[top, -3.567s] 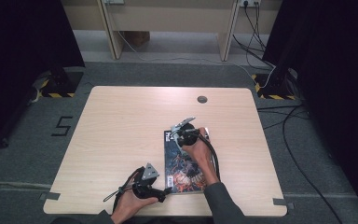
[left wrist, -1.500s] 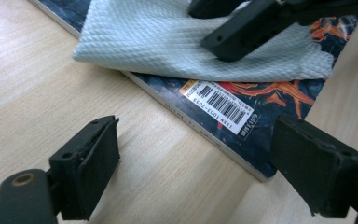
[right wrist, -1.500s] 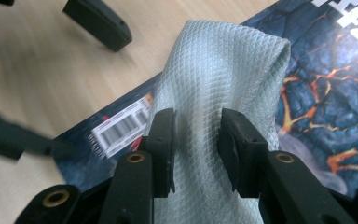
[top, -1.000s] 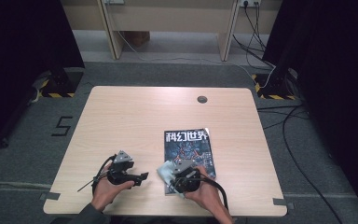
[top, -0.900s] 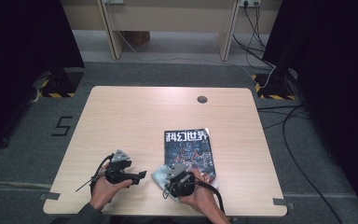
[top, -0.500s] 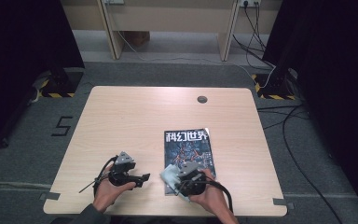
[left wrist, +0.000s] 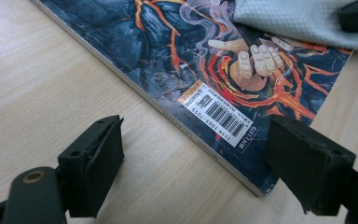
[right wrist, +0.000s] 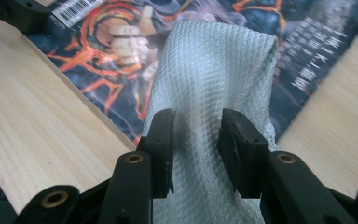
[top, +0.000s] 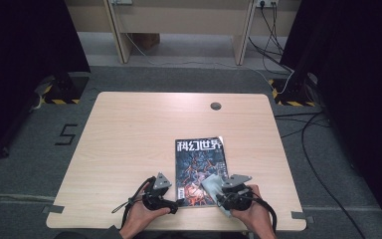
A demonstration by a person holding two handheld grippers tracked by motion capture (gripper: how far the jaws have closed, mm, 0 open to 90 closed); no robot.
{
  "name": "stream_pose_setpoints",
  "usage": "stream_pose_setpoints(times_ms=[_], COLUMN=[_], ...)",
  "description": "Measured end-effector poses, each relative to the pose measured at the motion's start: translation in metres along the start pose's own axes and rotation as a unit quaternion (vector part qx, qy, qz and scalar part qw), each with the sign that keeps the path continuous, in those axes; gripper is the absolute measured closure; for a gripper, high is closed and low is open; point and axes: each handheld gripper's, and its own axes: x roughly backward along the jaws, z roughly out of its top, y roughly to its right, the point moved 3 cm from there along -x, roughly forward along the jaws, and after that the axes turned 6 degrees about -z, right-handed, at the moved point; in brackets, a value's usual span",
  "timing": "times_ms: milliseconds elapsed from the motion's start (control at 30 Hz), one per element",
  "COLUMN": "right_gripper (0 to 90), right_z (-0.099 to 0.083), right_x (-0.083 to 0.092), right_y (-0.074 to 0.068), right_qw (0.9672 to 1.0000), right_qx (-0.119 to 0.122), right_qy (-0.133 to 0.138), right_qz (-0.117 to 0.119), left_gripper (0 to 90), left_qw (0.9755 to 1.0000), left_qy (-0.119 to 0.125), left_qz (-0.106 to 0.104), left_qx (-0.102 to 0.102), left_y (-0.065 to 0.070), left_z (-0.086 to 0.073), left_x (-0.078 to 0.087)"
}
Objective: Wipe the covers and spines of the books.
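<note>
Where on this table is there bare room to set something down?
The table is bare left of the magazine and across the far half, apart from the small round hole. The near edge is crowded: left gripper, right gripper and its grey cloth.

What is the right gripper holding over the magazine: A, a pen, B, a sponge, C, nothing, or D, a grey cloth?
D: in the right gripper view the right gripper has its jaws closed on a grey woven cloth, which drapes over the lower part of the magazine cover.
</note>
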Motion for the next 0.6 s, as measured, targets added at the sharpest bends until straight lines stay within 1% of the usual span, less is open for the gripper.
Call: stream_pose_setpoints(times_ms=[67,133,167,200,233,267,333,400,433,467,500,533,600], right_gripper=[65.6,65.6,65.8,65.8,66.1,66.1,66.4,66.5,66.7,66.7,67.4,67.4,68.0], right_z=[-0.003,-0.004,-0.005,-0.005,-0.005,-0.005,-0.003,-0.002,0.002,0.002,0.007,0.007,0.016], right_x=[0.002,0.002,0.002,0.002,0.001,0.001,-0.001,-0.003,-0.007,-0.007,-0.011,-0.011,-0.019], right_y=[0.004,0.006,0.009,0.009,0.014,0.014,0.02,0.022,0.029,0.029,0.035,0.035,0.046], right_qw=[1.0,0.9999,0.9999,0.9999,0.9998,0.9998,0.9996,0.9996,0.9994,0.9994,0.9991,0.9991,0.9986], right_qx=[-0.007,-0.009,-0.012,-0.012,-0.016,-0.016,-0.024,-0.023,-0.027,-0.027,-0.034,-0.034,-0.045], right_qy=[-0.001,-0.003,-0.005,-0.005,-0.003,-0.003,-0.005,-0.005,-0.007,-0.007,-0.008,-0.008,-0.011], right_qz=[-0.004,-0.004,-0.011,-0.011,-0.012,-0.012,-0.013,-0.016,-0.02,-0.02,-0.026,-0.026,-0.027], left_gripper=[17.9,17.8,17.6,17.5,17.2,17.1,17.0,16.9,16.9,16.8,16.8,16.7,16.0], left_qw=[1.0,1.0,1.0,1.0,1.0,1.0,1.0,1.0,0.9999,0.9999,0.9999,0.9999,0.9999], left_qy=[0.002,0.002,0.003,0.003,0.007,0.007,0.007,0.008,0.009,0.009,0.01,0.01,0.009], left_qz=[0.002,0.003,0.003,0.003,0.002,0.002,0.003,0.001,0.002,0.002,0.002,0.002,0.0], left_qx=[-0.003,-0.004,-0.005,-0.005,-0.002,-0.002,-0.003,-0.004,-0.004,-0.004,-0.004,-0.004,-0.006], left_y=[0.0,0.0,0.0,0.0,0.0,0.0,0.0,0.0,0.0,0.0,0.0,0.0,-0.001], left_z=[-0.001,-0.001,-0.001,-0.001,-0.002,-0.002,-0.002,-0.002,-0.003,-0.003,-0.003,-0.003,-0.002], left_x=[0.0,0.0,0.0,0.0,0.0,0.0,0.0,-0.001,-0.001,-0.001,-0.001,-0.001,-0.001])
